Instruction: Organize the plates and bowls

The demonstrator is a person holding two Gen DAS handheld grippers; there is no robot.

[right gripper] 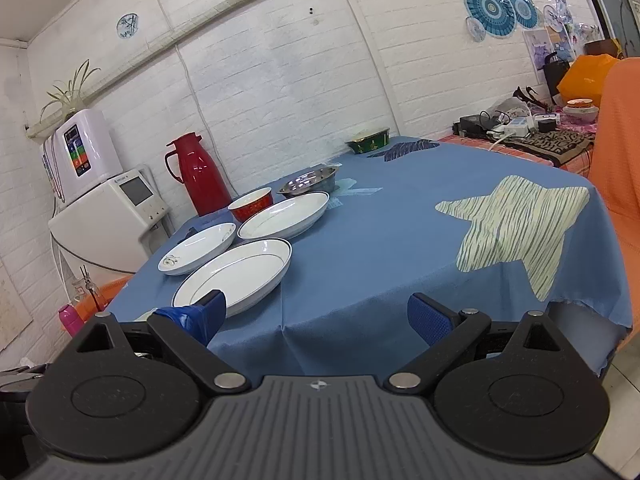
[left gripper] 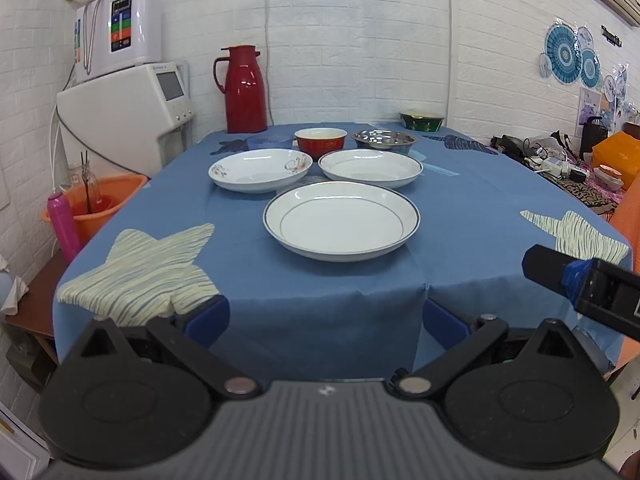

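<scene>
Blue tablecloth (left gripper: pixel 460 220) with pale striped stars, spread ahead of both claws, its near edge dropping out of sight behind them. Left claw (left gripper: pixel 326 316) spread wide, empty, low before the table edge; right claw (right gripper: pixel 324 320) likewise wide and empty, partly visible at the right edge of the left view. Nearest plate (left gripper: pixel 340 220), white with dark rim, straight ahead of left claw, ahead-left of right claw, whose left fingertip overlaps its near rim. Beyond it, plain rimmed plate (left gripper: pixel 370 168) and patterned plate (left gripper: pixel 260 170) side by side, apart. Farther back: red bowl (left gripper: pixel 320 142), steel bowl (left gripper: pixel 384 142), green bowl (left gripper: pixel 422 120), all partly hidden. Red thermos jug (left gripper: pixel 244 90) far left. Appliance labels too small to read.
</scene>
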